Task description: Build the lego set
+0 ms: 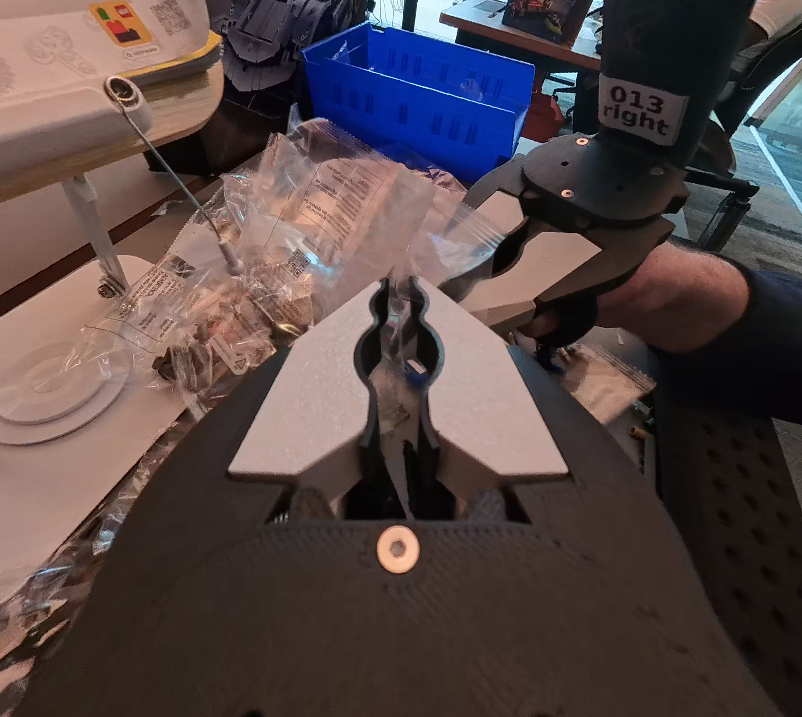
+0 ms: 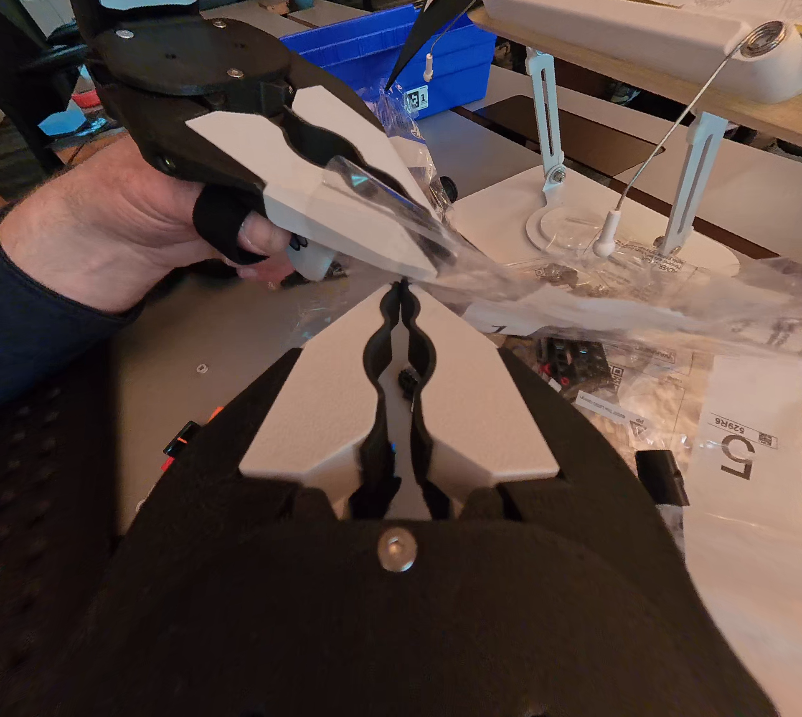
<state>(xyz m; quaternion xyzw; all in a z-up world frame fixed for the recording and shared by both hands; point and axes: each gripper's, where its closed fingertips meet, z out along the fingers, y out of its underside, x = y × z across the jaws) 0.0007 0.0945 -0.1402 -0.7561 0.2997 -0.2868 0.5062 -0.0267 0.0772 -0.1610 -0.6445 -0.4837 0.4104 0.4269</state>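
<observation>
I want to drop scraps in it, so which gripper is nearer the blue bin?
Left, as best I can judge. The left gripper points toward the blue bin; the right gripper sits beside it, slightly farther back.

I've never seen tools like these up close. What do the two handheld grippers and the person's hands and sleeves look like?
Each gripper, left and right, has a black, ridged 3D-printed body with a silver screw, two pale grey wedge fingers lined in wavy black rubber, and a white tag with black writing on its post. The person wears dark navy sleeves and black finger loops.

Right gripper [image 2: 400,288] closed on clear plastic bag [image 2: 499,284]; left gripper [image 2: 427,258] pinching same bag, just above.
</observation>
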